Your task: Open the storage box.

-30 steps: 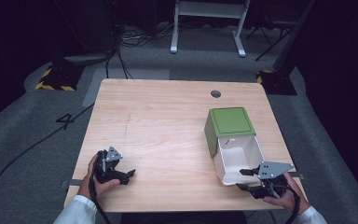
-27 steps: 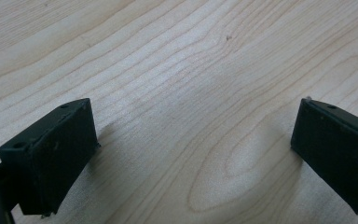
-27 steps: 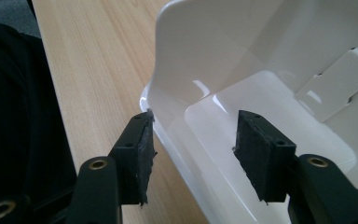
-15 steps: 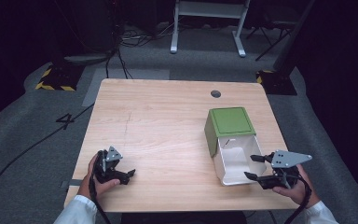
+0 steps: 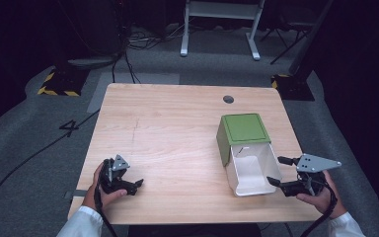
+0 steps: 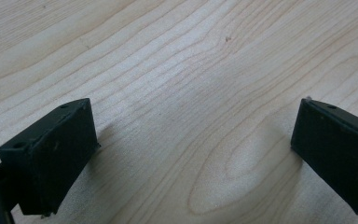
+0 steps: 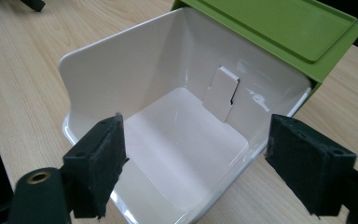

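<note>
Your table point(image 5: 177, 128) is a pale wooden top with a small dark grommet point(image 5: 228, 99) near its far edge, at about 1 o'clock from the centre. The next largest thing on it is the white bin point(image 5: 249, 168), lying at about 4 o'clock from the table's centre with its open mouth facing you; its green lid point(image 5: 244, 129) sits at the far end, at 12 o'clock from the opening. In the right gripper view the bin's white inside shows a small upright flap on the back wall.

Your right hand point(image 5: 321, 197) rests at the near right corner, at 3 o'clock from the bin's mouth, wrist low. The right gripper point(image 5: 281, 172) points across toward the bin, its jaws wide apart and gripping nothing; one fingertip lies just beside the bin's near right rim, though contact cannot be judged.

Your left hand point(image 5: 103, 190) rests near the front edge at about 7 o'clock from the table's centre, well apart from the bin. The left gripper point(image 5: 131, 183) points right and lies low over the bare wood, jaws spread and empty.
</note>
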A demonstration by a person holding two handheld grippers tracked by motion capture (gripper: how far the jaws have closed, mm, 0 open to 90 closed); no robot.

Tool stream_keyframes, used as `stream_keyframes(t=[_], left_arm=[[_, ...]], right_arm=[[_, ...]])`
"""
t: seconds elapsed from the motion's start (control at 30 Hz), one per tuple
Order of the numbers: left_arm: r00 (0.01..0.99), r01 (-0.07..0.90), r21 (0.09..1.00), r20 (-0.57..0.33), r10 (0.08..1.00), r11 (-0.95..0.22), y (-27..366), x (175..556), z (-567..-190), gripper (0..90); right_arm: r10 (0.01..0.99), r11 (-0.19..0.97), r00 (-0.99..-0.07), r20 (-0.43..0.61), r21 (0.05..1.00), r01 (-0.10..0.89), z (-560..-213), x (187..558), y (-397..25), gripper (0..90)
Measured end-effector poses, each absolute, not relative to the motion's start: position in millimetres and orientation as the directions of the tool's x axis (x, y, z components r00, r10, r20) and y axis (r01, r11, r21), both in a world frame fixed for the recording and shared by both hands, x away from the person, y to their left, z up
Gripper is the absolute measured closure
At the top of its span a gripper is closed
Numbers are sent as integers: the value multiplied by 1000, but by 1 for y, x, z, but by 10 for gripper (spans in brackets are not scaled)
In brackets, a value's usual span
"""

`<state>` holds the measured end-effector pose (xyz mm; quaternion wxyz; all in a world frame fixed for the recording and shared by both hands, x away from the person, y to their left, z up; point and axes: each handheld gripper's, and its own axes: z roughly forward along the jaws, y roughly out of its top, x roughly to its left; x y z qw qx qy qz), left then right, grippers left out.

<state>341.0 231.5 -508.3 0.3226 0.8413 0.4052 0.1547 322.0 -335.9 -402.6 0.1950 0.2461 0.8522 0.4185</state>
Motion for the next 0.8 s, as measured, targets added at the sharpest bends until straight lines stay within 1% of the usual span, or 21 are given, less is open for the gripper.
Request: stream_keyframes(t=[0.37,0.5,0.8], left_arm=[[624,582,668,-2,781,-464,231,341,-508,4],[624,582,668,-2,781,-464,231,341,-508,4],[624,582,668,-2,781,-464,231,341,-508,4]], right_arm=[[610,507,-784,-114,817,275,-405,320,-349,194],[614,517,-780,-120,808,283,-406,319,-355,193],[624,492,-778,-76,812,315,-413,312,-370,192]])
